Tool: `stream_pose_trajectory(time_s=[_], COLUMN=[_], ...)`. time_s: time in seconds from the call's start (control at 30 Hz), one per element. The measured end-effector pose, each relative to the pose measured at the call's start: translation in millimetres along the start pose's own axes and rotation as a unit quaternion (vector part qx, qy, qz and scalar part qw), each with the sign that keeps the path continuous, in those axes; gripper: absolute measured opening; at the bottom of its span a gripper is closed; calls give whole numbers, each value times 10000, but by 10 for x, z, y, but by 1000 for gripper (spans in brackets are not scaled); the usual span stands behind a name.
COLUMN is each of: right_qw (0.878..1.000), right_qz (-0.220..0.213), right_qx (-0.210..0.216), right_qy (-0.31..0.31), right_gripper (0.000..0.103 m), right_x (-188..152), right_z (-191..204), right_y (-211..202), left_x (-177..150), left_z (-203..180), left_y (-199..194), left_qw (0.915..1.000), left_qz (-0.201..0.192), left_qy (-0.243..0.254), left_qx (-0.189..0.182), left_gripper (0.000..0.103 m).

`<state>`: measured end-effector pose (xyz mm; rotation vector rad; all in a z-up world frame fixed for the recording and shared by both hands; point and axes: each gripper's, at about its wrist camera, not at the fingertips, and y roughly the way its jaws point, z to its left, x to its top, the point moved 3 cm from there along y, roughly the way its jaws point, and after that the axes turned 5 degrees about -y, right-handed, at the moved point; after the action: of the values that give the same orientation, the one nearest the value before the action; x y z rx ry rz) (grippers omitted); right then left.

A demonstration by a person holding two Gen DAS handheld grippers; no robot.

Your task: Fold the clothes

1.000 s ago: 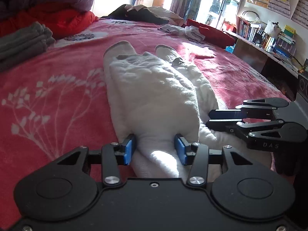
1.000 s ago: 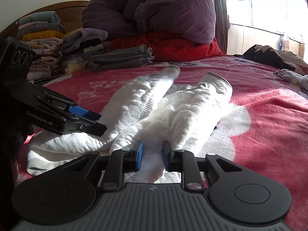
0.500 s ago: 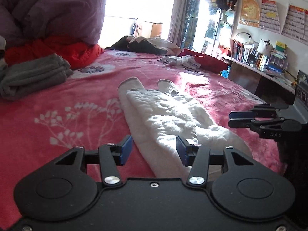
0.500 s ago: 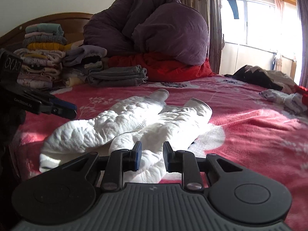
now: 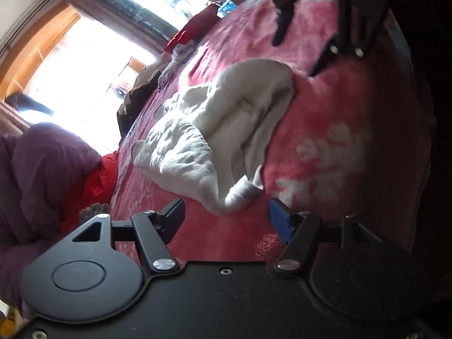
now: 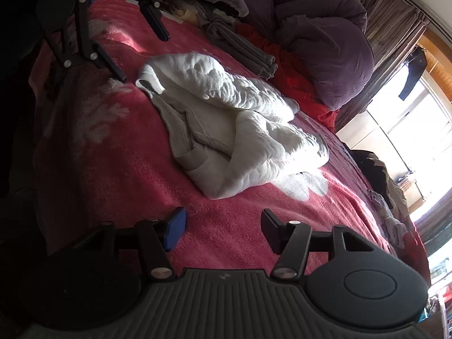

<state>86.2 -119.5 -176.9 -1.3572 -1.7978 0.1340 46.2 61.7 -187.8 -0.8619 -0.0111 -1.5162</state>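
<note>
A white fleecy garment (image 5: 226,130) lies doubled over in a loose heap on the red blanket (image 5: 339,141). My left gripper (image 5: 226,217) is rolled sideways, and its jaws are opening. The garment's near tip lies just ahead of them, untouched by the pads. In the right wrist view the same white garment (image 6: 226,118) rests a short way beyond my right gripper (image 6: 223,223). Those jaws are opening too, with only blanket between them. Each gripper shows in the other's view: the right gripper (image 5: 296,56) beyond the garment, the left gripper (image 6: 141,56) at its far end.
A purple duvet (image 6: 325,28) and a red cover (image 6: 296,84) are heaped at the bed's head, beside folded grey clothes (image 6: 240,48). Loose dark and pale clothes (image 6: 375,175) lie toward the bright window. Bare red blanket (image 6: 113,155) surrounds the garment.
Both grippers let go of the white garment, drew back from it and rolled sideways. The garment, stretched long before, now lies doubled over in a shorter heap.
</note>
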Motion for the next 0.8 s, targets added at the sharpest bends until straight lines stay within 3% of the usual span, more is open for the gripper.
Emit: stream_pose_trajectory(time_s=[0.1,0.3,0.4,0.53,0.67,0.8], right_qw=[9996,9958,9920,9881,9830,9702], right_qz=[-21,-86,-306,-469,-604,-858], right_qx=[-292,-736,-1012,-1260,-1397,-1654], right_qy=[-34,-547,-684,-750,-1025,-1547], right_gripper=[62,64,65,67,67,67], right_x=[49,94,129,124,108,118], right_z=[-29,92,92,80,138,219], right_y=[50,202,191,204,241,232], left_x=[11,19,19,-9,-35,-78], left_z=[-50,-84,-3,86,79,124], left_y=[64,245,262,329,367,341], left_qw=[9985,9883,9834,9804,9694,9580], left_qz=[-42,-140,-302,-524,-893,-1185], left_qy=[445,1098,1152,1238,1849,2372], left_qx=[317,1051,1367,1439,1345,1089], left_gripper=[79,81,81,81,81,82])
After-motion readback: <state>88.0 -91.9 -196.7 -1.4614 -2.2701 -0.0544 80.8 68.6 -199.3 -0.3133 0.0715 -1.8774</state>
